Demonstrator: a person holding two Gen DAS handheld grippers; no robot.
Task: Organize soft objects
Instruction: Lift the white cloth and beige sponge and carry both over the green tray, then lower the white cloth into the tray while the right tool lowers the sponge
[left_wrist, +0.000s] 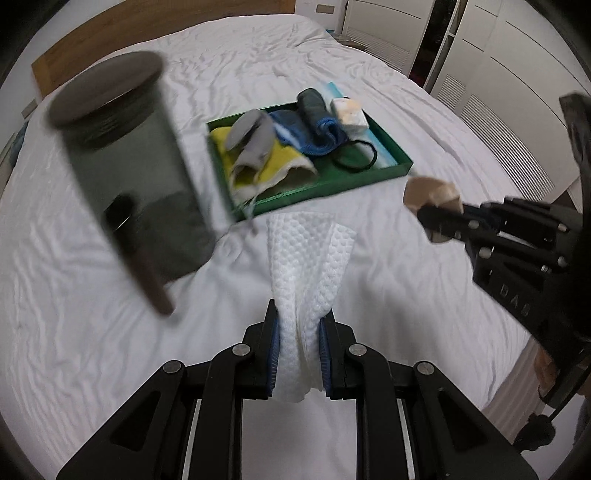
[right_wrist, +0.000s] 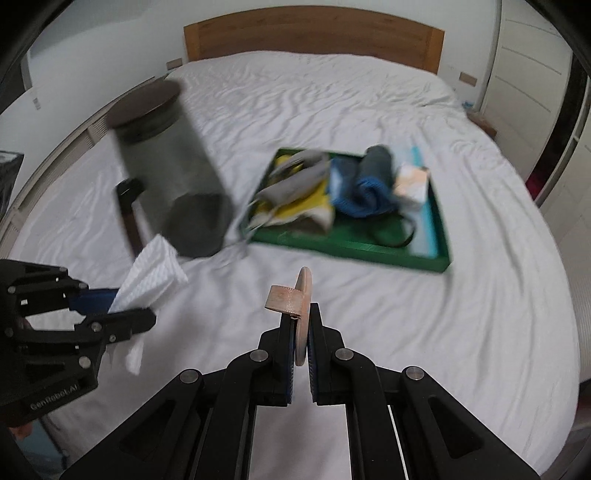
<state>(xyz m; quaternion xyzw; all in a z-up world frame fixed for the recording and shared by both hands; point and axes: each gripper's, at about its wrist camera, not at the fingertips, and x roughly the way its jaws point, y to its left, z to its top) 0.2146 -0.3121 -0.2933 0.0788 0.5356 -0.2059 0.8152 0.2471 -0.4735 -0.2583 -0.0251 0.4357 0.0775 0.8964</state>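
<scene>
My left gripper (left_wrist: 300, 328) is shut on a white textured cloth (left_wrist: 308, 266) and holds it above the bed; it also shows in the right wrist view (right_wrist: 133, 308) with the cloth (right_wrist: 155, 275). My right gripper (right_wrist: 303, 325) is shut on a round wooden lid with a knob (right_wrist: 295, 299); in the left wrist view it (left_wrist: 430, 218) holds the lid (left_wrist: 430, 192) near the tray's front corner. A green tray (left_wrist: 332, 184) (right_wrist: 354, 251) on the bed holds yellow, grey and blue cloths, a black band and a small box.
A dark grey cylindrical bin with a round lid (left_wrist: 129, 158) (right_wrist: 173, 177) stands left of the tray, blurred. A dark stick-like object (left_wrist: 140, 258) lies beside it. A wooden headboard (right_wrist: 314, 37) is at the back; white wardrobes (left_wrist: 498, 55) stand to the right.
</scene>
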